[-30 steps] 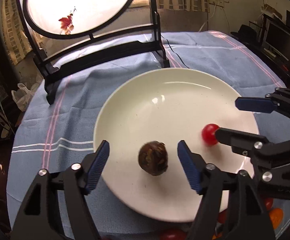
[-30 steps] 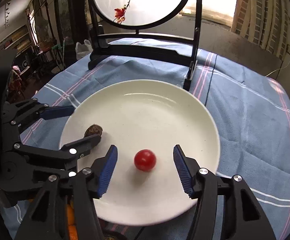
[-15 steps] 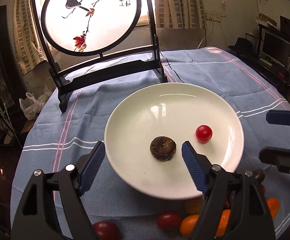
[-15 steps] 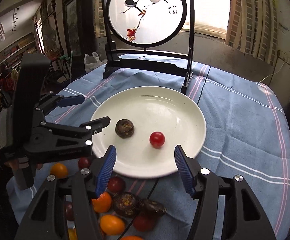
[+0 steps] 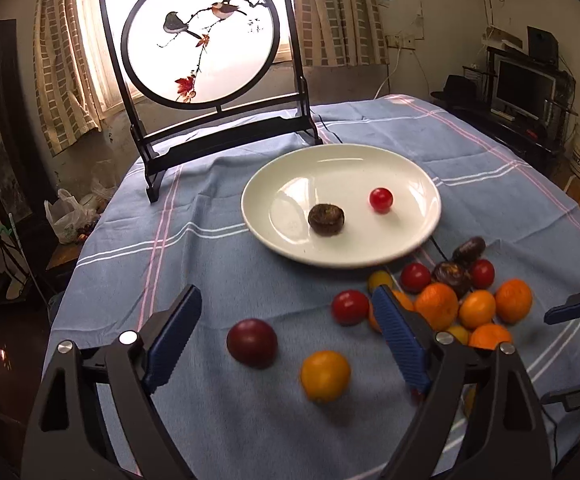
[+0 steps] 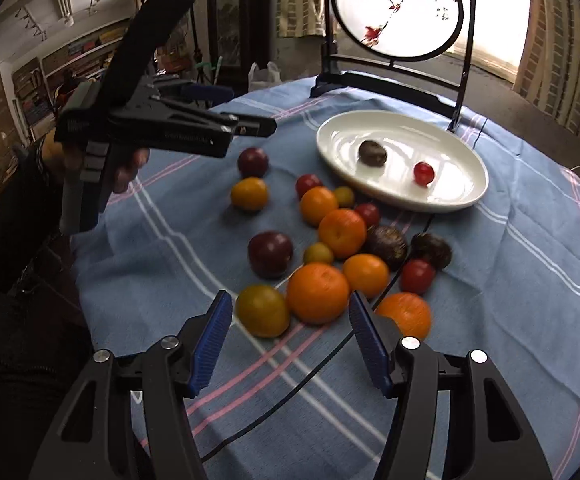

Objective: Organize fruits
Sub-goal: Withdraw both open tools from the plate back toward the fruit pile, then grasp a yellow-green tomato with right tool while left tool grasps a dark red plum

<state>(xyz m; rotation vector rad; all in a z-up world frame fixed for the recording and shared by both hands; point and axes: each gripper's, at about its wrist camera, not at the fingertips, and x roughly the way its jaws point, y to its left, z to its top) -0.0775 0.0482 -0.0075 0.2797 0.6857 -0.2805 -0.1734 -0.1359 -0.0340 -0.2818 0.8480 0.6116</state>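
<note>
Left view: your left gripper is opening, empty; plate far, holding only a brown fruit and cherry tomato | Right view: your right gripper gapes empty above the loose fruit pile; most remains on the table.

The left gripper hangs over the blue cloth, its jaws opening with nothing gripped, a dark plum and a yellow-orange fruit lying below. Farther off, the white plate holds a brown fruit and a cherry tomato.
</note>
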